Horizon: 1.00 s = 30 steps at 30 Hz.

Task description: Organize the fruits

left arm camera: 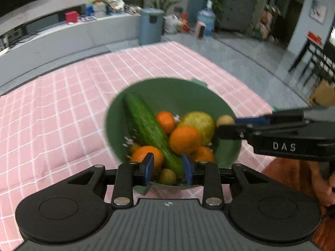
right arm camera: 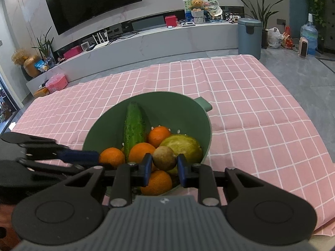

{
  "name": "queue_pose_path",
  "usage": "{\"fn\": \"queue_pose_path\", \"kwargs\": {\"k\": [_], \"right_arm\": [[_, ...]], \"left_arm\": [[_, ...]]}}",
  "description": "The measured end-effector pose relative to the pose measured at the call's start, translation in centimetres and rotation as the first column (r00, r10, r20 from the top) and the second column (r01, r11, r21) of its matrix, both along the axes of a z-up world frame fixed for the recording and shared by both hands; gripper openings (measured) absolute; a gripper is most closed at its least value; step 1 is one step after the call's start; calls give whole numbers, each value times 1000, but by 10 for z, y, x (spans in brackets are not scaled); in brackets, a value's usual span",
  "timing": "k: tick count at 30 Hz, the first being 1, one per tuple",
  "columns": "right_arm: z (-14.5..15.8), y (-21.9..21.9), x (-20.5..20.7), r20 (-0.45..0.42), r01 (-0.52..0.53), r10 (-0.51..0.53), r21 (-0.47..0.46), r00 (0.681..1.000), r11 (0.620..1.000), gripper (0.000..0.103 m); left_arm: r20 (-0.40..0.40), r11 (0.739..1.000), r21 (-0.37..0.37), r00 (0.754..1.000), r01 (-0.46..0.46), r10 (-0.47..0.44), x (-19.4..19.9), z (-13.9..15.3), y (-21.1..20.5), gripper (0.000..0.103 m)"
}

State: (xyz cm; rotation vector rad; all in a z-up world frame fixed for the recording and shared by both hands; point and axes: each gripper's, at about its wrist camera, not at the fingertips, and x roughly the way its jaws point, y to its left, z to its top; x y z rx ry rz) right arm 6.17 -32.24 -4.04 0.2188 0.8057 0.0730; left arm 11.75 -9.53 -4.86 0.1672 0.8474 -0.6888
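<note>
The only readable lettering is "DAS", in white capitals on the black side of the right tongs (left arm camera: 227, 128), seen in the left wrist view where they reach in from the right edge. The grey body of each gripper carries a small round emblem without letters. Packages and boxes on the far shelf are too small and blurred to read.

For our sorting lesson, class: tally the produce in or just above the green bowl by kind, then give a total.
cucumber: 1
oranges: 4 clearly seen
yellow-green fruit: 1
small brown fruit: 2, one gripped in the right claw, one lying in the green bowl
Total: 8
</note>
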Motion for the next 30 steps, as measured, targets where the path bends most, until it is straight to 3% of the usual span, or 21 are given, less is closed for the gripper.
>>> {"fn": "queue_pose_path", "kwargs": {"k": [5, 10, 18, 30], "right_arm": [[1, 2, 1, -7, -55, 55, 27, 998, 998, 22], [2, 21, 11, -40, -148, 150, 64, 988, 987, 22], [-19, 49, 32, -140, -166, 168, 25, 976, 986, 22], [-24, 49, 34, -178, -124, 124, 10, 976, 992, 23]], "left_arm": [[35, 993, -3, 993, -116, 116, 5, 4, 29, 39], [39, 986, 12, 986, -165, 164, 15, 0, 46, 40], [42, 989, -21, 989, -144, 145, 9, -12, 61, 44], [37, 988, -63, 989, -138, 141, 5, -13, 72, 44]]}}
